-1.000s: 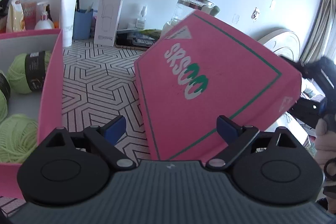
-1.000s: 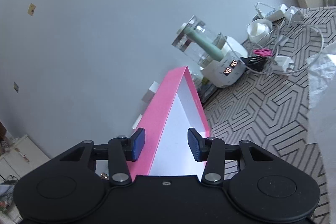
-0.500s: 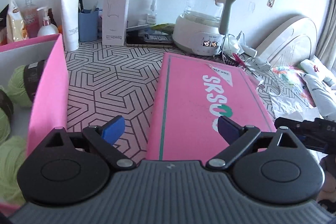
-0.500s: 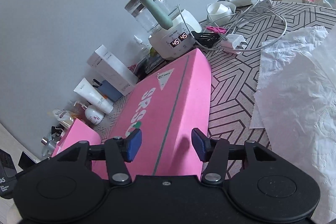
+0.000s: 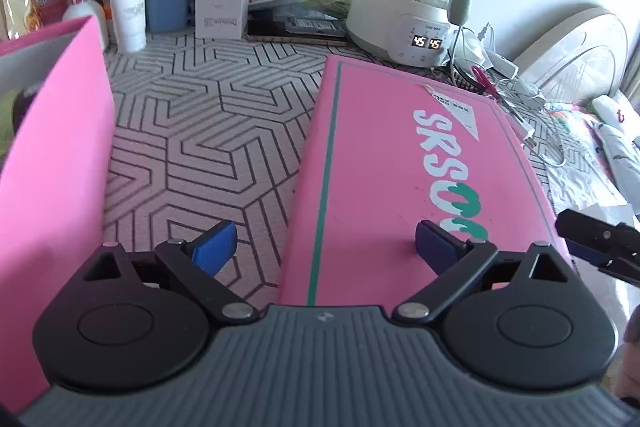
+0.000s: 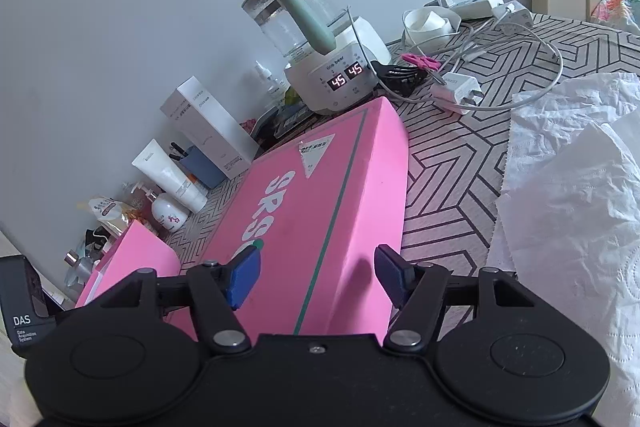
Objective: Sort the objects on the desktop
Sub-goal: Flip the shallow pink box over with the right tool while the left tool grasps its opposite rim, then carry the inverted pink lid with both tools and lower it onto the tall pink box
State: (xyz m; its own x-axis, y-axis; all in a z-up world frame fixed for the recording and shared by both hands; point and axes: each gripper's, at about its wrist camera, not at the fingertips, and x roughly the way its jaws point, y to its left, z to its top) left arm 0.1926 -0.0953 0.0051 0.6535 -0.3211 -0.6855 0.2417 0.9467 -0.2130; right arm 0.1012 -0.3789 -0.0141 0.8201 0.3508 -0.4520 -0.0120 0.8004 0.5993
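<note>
The pink lid lies flat on the table beside the open box, both the left gripper and right gripper are wide apart holding nothing, and a careless push could knock the kettle.

Pink lid with green stripe; tablecloth black-and-white geometric; blue-padded tongs

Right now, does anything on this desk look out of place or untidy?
Mostly the right side. Loose white cables and chargers lie tangled beside the kettle, and crumpled tissue paper is spread over the desk. The pink lid lies flat, printed side up, apart from the open pink box.
</note>
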